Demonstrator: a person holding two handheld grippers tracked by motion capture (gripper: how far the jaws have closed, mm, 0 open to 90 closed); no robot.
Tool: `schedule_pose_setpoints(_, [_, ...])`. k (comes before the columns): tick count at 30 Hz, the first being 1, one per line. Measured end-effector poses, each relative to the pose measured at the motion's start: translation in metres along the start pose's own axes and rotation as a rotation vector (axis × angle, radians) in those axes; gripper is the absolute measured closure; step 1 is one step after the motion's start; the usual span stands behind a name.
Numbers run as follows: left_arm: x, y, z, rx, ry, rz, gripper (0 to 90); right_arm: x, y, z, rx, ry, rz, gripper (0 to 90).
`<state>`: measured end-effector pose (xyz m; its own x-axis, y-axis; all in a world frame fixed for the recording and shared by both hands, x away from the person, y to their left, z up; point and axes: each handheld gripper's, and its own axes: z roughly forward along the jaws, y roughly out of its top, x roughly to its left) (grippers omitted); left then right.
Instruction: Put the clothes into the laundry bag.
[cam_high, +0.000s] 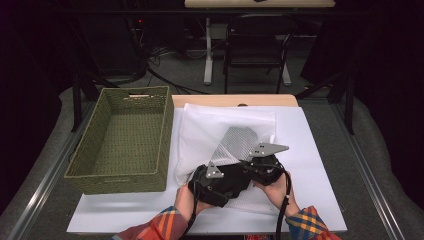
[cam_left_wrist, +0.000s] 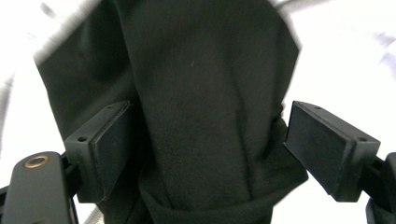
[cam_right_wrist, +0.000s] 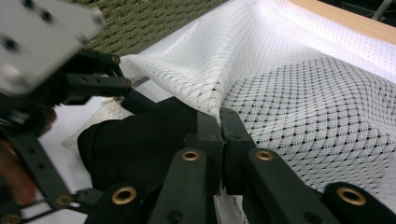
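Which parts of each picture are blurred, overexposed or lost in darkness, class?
High view: the room behind the white-covered table is dark, and the woven green basket is evenly lit. Left gripper view: the white surface glares, its upper corners smear, and the black cloth shows little detail. Right gripper view: the white mesh bag is sharp, while the grey plate at upper left is blurred.

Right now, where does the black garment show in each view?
High view: black garment bunched low centre, between both hands, at the mouth of the white mesh bag.
Left gripper view: centre, between open jaws.
Right gripper view: lower left.
Shared landmark: the mesh bag.
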<state>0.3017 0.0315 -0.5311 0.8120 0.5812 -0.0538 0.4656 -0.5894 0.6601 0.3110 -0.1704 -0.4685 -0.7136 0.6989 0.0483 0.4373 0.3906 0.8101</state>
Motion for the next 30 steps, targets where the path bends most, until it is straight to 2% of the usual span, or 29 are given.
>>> schedule_pose_setpoints(3, [-0.004, -0.004, 0.011, 0.014, 0.02, 0.012, 21.2, 0.0, 0.0, 0.0, 0.006, 0.001, 0.005, 88.7])
schedule_pose_setpoints(4, [-0.005, -0.006, 0.013, 0.0, 0.048, 0.025, 25.9, 0.0, 0.0, 0.0, 0.004, 0.001, 0.006, 88.7])
schedule_pose_setpoints(7, [-0.005, -0.009, 0.016, -0.02, 0.063, 0.022, 42.9, -0.001, 0.0, 0.0, 0.004, 0.001, 0.008, 88.8])
schedule_pose_setpoints(11, [-0.005, -0.009, 0.015, -0.02, 0.061, 0.036, 66.0, -0.001, 0.0, 0.0, 0.002, 0.002, 0.008, 88.8])
schedule_pose_setpoints(12, [-0.005, -0.008, 0.015, -0.015, 0.058, 0.048, 70.8, -0.001, 0.0, 0.0, 0.002, 0.002, 0.006, 88.8])
schedule_pose_setpoints(14, [-0.003, -0.006, 0.014, -0.02, 0.049, 0.045, 78.4, 0.0, 0.001, -0.001, 0.0, 0.003, 0.006, 88.7])
schedule_pose_setpoints(20, [0.002, 0.003, 0.008, -0.043, 0.038, 0.039, 81.2, 0.0, 0.002, -0.002, -0.012, 0.003, 0.011, 88.8])
schedule_pose_setpoints(24, [0.004, 0.009, 0.007, -0.068, 0.052, 0.036, 81.3, 0.0, 0.003, -0.002, -0.017, 0.011, 0.022, 88.7])
schedule_pose_setpoints(30, [0.013, 0.015, 0.005, -0.122, 0.063, -0.001, 81.2, 0.001, 0.005, -0.003, -0.027, 0.018, 0.021, 88.8])
